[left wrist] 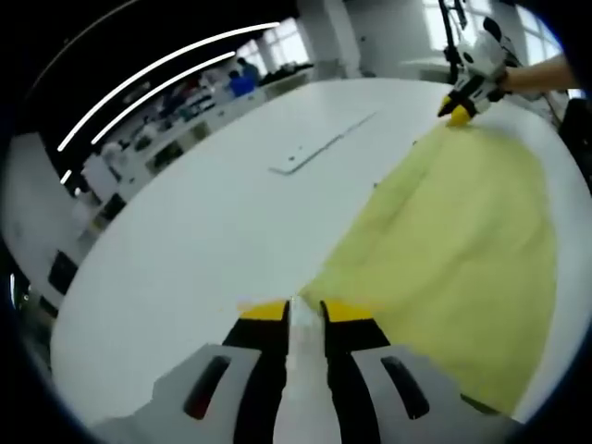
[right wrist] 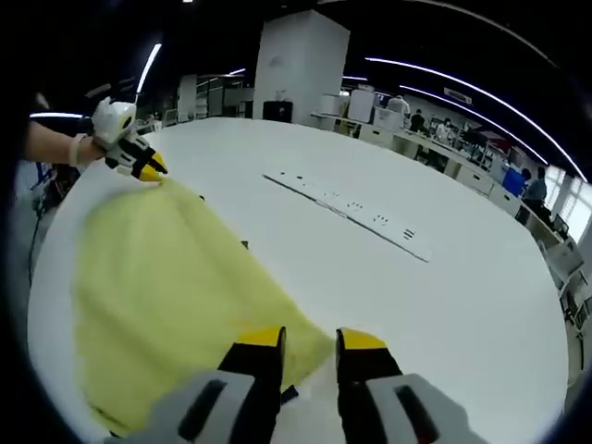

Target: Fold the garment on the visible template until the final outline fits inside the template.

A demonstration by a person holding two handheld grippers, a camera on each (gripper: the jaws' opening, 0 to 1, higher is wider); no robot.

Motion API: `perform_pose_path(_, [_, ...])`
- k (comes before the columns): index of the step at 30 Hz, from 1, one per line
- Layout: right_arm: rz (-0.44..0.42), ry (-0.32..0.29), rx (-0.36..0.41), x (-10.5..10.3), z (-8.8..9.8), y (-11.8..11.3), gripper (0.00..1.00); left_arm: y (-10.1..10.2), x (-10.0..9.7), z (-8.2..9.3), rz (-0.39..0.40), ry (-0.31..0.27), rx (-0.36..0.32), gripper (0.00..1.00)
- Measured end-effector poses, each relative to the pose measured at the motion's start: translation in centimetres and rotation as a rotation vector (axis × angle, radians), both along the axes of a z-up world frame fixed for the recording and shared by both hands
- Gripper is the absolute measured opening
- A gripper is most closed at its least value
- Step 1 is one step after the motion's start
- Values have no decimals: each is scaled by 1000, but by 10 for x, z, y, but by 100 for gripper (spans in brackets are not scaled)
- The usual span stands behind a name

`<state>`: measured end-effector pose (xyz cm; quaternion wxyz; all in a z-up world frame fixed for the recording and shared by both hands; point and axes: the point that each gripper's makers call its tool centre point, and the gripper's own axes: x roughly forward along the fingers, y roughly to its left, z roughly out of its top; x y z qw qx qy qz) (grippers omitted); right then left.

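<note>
In the left gripper view, at lower centre, left tongs (left wrist: pixel 294 311) with yellow-tipped jaws drawn close together, pinching a corner of the yellow garment (left wrist: pixel 462 250) right at the tips. From that pinched corner, spreading up and to the right across the white table (left wrist: pixel 203 231) as a broad wedge of cloth, reaching the far side where the right tongs (left wrist: pixel 460 115) meet its opposite corner, tips touching the fabric, a hand (left wrist: pixel 541 74) behind them. Whether those far jaws clamp the cloth cannot be told from here. Left of the garment, well apart from it, a long pale strip (left wrist: pixel 324 143) lying flat on the table

In the right gripper view, at far left, the left tongs (right wrist: pixel 148 166) with tips at the garment's distant corner, a hand (right wrist: pixel 55 148) behind them. From there the garment (right wrist: pixel 157 277) running down and right over the table (right wrist: pixel 444 305), its near corner ending between and just in front of the right tongs (right wrist: pixel 310 340) at the bottom. Jaws here standing apart with a clear gap, the left tip touching the cloth edge, the right tip over bare table; not gripping anything visibly. Right of the garment, apart from it, a long strip (right wrist: pixel 351 208) with small dark marks, lying across the table
</note>
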<state>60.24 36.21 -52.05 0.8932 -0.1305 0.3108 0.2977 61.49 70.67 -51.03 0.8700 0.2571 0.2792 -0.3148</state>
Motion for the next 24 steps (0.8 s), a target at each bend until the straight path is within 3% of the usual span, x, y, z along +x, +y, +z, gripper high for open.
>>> perform_pose_path(1, [-3, -3, 18, 0, 2, 1, 29, 0, -1, 1, 2, 2, -13, 26])
perform_pose_path(8, [7, -5, 148, -12, 13, 7, 54, -10, -13, 15, -15, 19, -138, 54])
perform_pose_path(11, [21, -5, 158, -20, 16, 7, 59, -12, -20, 18, -18, 37, -155, 63])
perform_pose_path(15, [26, 14, 196, -30, 23, 8, 69, -22, -30, 29, -11, 74, -269, 79])
perform_pose_path(19, [14, -11, 214, -37, 34, 6, 70, -28, -39, 44, -6, 92, -349, 88])
perform_pose_path(24, [-4, -9, 239, -51, 39, 2, 70, -31, -50, 53, -12, 108, -392, 94])
